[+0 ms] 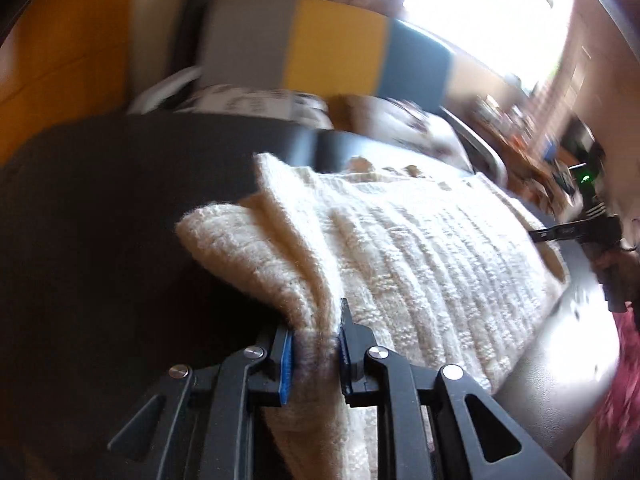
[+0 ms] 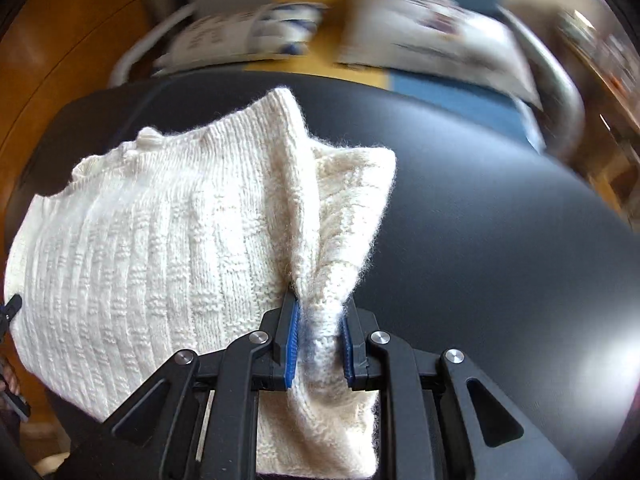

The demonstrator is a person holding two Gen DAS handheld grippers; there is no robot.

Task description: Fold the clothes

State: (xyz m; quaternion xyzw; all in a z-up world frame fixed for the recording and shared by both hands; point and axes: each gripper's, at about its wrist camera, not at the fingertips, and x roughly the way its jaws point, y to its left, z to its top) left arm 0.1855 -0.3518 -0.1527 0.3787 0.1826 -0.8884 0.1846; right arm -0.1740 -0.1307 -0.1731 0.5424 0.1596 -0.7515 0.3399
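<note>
Here, a cream knitted sweater lies spread on a dark worktop, held at two opposite ends. The left gripper has its jaws narrowed onto a bunched fold of the knit, and the right gripper is likewise clamped on a gathered fold. In the left wrist view the sweater's body runs away from the jaws toward the right; in the right wrist view it runs toward the left. The garment's long axis thus lies between the two grippers, roughly crosswise to both cameras' forward lines. Beside each pinch a flap of knit, possibly a sleeve or a turned-in side, stands up in a ridge. Neither hand is plainly nearer the bulk of the cloth. Whichever way the held edge is carried, both pinches would likely need to travel together, away from the cameras across the worktop, to keep the edge straight. Background blur suggests motion.
</note>
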